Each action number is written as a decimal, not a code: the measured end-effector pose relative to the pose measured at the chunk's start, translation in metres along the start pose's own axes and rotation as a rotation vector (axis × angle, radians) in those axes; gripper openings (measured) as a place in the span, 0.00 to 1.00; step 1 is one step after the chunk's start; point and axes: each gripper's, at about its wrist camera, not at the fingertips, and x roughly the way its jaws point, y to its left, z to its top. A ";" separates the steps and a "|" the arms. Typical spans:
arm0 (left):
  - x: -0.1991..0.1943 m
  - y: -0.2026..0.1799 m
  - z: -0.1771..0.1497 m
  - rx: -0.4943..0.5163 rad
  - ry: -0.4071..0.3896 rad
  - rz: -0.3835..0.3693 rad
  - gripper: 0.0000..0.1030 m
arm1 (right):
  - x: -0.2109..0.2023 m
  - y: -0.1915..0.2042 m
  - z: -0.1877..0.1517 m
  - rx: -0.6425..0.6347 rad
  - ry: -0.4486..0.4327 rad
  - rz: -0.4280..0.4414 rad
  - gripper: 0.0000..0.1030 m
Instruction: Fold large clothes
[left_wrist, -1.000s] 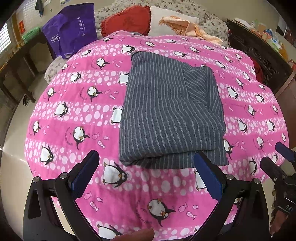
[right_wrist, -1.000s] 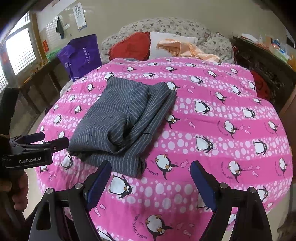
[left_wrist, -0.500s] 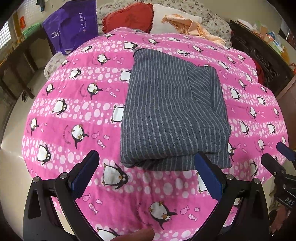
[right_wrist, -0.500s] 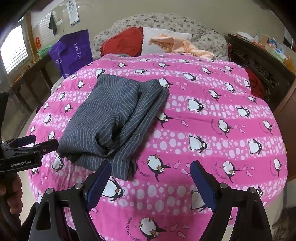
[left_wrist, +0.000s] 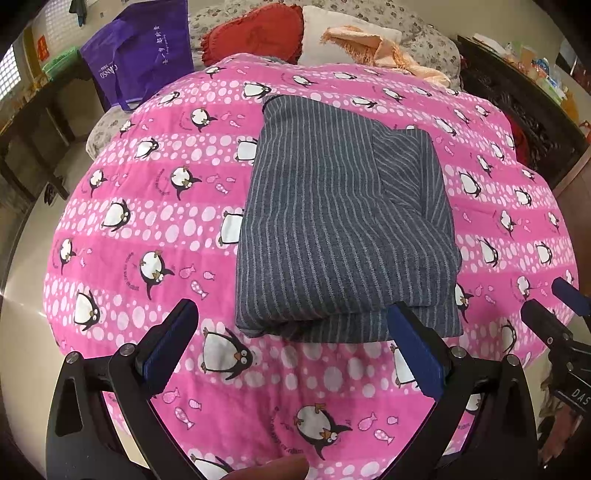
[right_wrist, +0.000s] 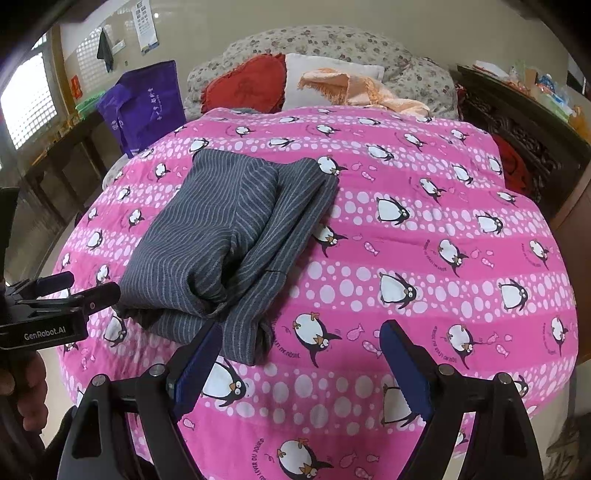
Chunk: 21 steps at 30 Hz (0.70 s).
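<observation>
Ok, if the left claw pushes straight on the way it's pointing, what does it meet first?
Probably the near folded edge of the grey striped garment; the open left claw aims just at it, though the pink penguin quilt might come first. Depth is unclear.

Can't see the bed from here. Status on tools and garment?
Left tool open, empty. Right tool open, empty. Grey striped garment lies folded on the pink penguin quilt, untouched. Nothing in the way.

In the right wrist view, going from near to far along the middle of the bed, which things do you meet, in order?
Pink penguin quilt → folded grey striped garment → red pillow → flowered headboard.
</observation>
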 end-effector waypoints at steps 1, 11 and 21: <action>0.000 -0.001 0.000 0.001 0.001 0.000 1.00 | 0.000 0.000 0.000 -0.001 0.000 0.001 0.82; 0.001 -0.002 -0.001 0.000 0.002 -0.001 1.00 | 0.000 0.000 -0.001 0.001 0.002 0.001 0.82; 0.005 -0.001 -0.002 0.002 0.009 -0.011 1.00 | 0.002 -0.001 0.000 -0.001 0.008 0.001 0.82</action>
